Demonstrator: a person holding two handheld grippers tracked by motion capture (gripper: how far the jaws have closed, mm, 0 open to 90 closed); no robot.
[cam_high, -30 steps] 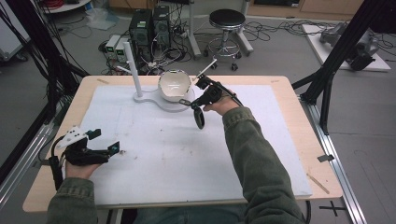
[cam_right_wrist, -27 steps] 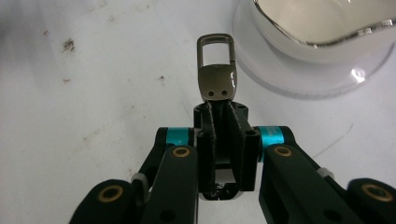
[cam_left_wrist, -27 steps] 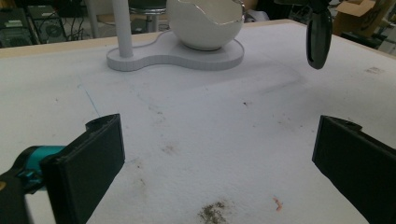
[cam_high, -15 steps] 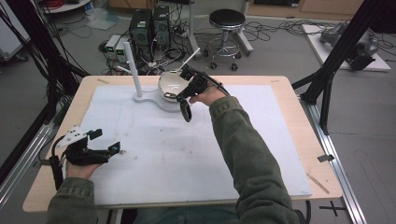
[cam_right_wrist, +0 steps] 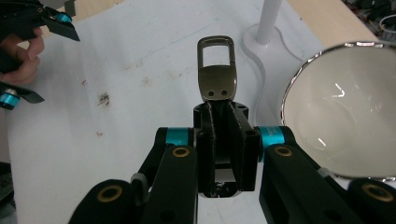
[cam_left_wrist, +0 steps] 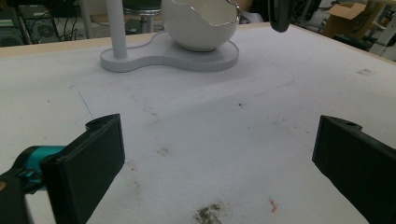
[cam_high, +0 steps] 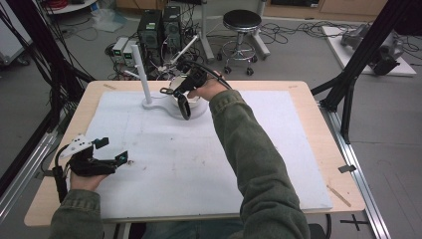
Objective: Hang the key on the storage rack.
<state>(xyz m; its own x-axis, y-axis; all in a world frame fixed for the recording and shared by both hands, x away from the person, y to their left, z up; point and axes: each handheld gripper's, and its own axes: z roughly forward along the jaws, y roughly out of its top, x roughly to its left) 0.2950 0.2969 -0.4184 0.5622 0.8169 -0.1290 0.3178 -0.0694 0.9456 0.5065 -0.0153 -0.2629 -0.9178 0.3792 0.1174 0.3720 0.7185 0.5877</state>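
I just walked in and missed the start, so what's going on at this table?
A person sits at a table with a gripper in each hand. The right gripper is shut on a dark object with a metal loop end, held next to a white bowl that sits on a white stand with an upright post. The left gripper rests open near the table's front left, holding nothing.
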